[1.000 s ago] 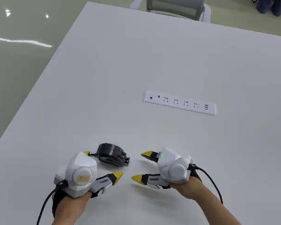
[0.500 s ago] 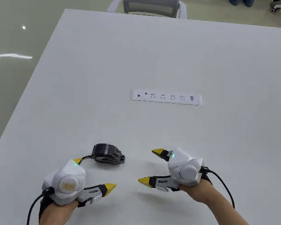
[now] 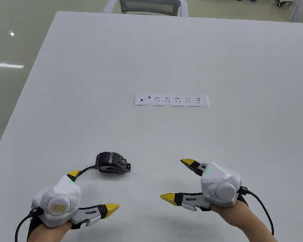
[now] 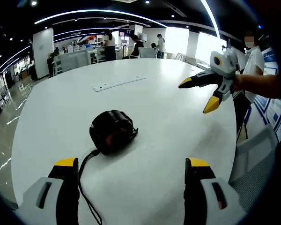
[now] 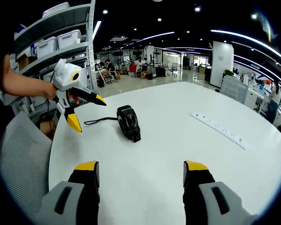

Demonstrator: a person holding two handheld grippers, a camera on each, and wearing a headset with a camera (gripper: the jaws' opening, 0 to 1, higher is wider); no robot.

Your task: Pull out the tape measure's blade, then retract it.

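Note:
A black tape measure [image 3: 111,163] lies on the white table [image 3: 141,55], its blade fully inside and a thin black strap trailing off it. My left gripper [image 3: 92,190] is open just below and left of the tape measure, which sits ahead of its yellow-tipped jaws in the left gripper view [image 4: 112,132]. My right gripper [image 3: 178,180] is open too, well to the right of the tape measure, with nothing between its fingers. From the right gripper view the tape measure [image 5: 129,122] lies far ahead, with the left gripper [image 5: 85,109] beyond it.
A white power strip [image 3: 171,100] lies flat in the middle of the table, far from both grippers. A grey chair [image 3: 150,6] stands at the table's far edge. The table's left edge runs close to the left gripper.
Both grippers have drawn apart, the left moving back from the tape measure and the right further to the right. The tape measure has stayed put; the head camera has shifted.

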